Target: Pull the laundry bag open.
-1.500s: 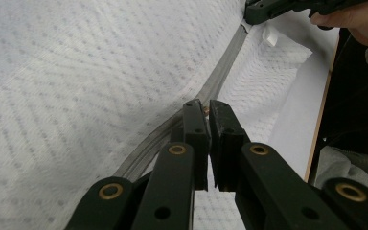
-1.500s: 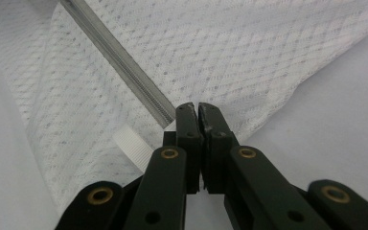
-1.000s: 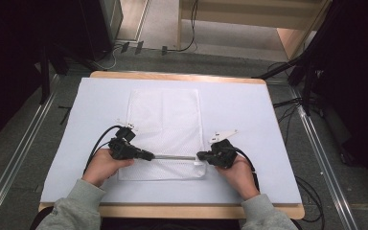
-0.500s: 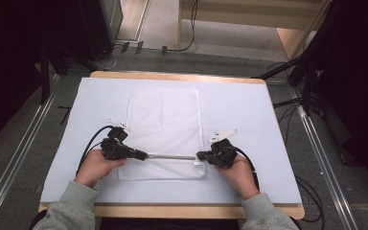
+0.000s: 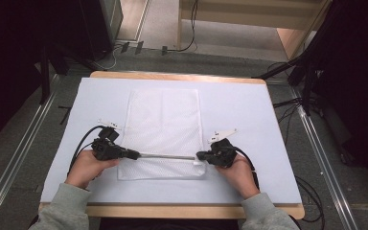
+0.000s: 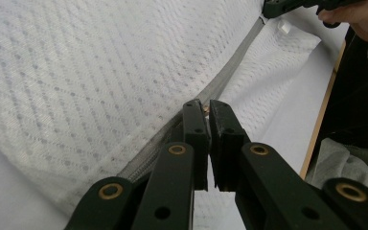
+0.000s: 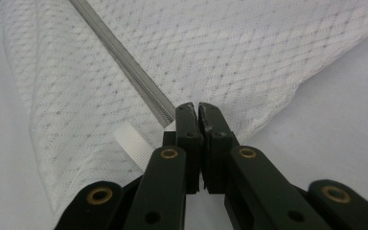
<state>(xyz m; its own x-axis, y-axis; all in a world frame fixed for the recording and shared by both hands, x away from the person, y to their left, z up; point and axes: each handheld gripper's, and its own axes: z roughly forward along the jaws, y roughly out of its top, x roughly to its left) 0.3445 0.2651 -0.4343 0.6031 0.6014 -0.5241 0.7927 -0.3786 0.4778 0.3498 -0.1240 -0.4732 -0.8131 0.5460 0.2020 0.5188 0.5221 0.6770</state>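
Mesh bag (image 5: 163, 129) mid-mat, left gripper (image 5: 133, 154) and right gripper (image 5: 201, 155) jaws pinching zipper (image 5: 167, 155) ends.

A wooden tabletop (image 5: 182, 76) under a pale sheet (image 5: 263, 143) stands on grey carpet floor (image 5: 206, 60). Metal rails (image 5: 323, 158) run along the floor on both sides of it. Beyond its far edge stands light wooden furniture (image 5: 249, 19), with black cables (image 5: 187, 45) lying on the floor before it.

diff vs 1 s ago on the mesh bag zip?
The left tool slid left along the zipper, from inside the mesh bag to its left edge, jaws closed at the zipper; more grey zipper now shows between the tools. The right tool stayed clamped at the zipper's right end; the bag lies unmoved.
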